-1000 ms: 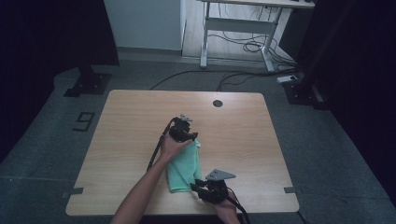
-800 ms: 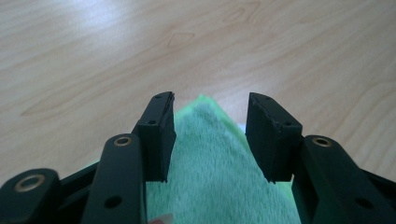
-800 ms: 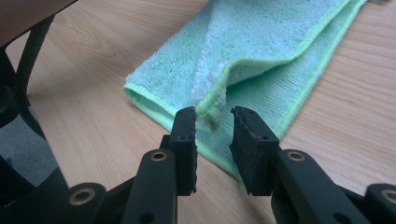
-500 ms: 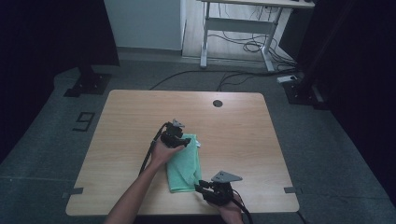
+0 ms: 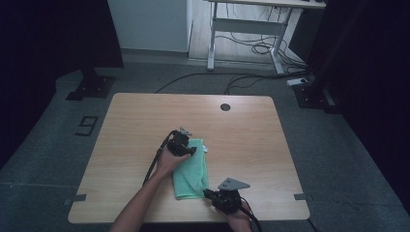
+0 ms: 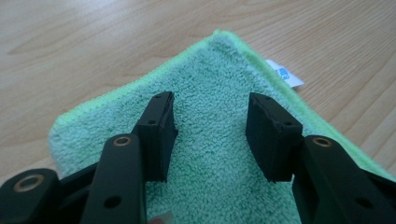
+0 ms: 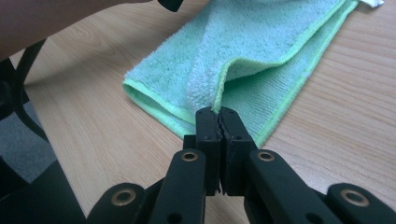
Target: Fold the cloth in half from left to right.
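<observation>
Green towel [image 5: 192, 170] lies folded lengthwise near the table's [image 5: 251, 145] front edge — right gripper [image 7: 219, 116] has just closed, pinching its near upper-layer corner, left gripper [image 6: 210, 135] gapes empty over the far end — further folding judged outstanding.

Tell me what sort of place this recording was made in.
Probably a lab or studio set up for recording. A lone light wooden table stands on grey carpet marked with a black digit 9, dark curtains hang around it, and loose cables trail under a white-framed desk behind.
</observation>
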Motion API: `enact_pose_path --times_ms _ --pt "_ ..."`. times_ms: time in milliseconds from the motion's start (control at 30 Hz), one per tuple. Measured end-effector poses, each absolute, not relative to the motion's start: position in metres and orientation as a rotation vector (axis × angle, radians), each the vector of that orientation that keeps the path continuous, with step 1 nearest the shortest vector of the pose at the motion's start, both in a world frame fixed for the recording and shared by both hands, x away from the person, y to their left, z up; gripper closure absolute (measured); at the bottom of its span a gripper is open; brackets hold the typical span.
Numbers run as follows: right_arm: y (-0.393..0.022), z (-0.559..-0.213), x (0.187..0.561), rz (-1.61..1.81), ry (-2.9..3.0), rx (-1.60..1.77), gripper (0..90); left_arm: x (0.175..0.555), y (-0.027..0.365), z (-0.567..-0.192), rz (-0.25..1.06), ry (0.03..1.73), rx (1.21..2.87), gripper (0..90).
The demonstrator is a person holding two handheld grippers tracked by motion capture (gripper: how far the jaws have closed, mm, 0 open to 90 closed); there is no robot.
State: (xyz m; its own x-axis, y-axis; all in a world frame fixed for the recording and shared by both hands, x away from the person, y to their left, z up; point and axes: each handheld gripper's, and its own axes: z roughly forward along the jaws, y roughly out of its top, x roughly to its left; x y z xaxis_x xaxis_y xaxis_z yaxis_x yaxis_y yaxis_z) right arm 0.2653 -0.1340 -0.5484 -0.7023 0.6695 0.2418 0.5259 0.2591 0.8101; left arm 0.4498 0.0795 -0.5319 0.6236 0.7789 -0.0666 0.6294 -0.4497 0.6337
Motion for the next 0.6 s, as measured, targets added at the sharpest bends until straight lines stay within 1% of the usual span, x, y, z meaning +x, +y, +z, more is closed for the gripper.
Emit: enact_pose_path --times_ms 600 --pt "-0.142 -0.560 0.261 1.372 2.407 1.170 89.3 0.451 0.080 -0.533 0.304 1.114 2.210 52.2"
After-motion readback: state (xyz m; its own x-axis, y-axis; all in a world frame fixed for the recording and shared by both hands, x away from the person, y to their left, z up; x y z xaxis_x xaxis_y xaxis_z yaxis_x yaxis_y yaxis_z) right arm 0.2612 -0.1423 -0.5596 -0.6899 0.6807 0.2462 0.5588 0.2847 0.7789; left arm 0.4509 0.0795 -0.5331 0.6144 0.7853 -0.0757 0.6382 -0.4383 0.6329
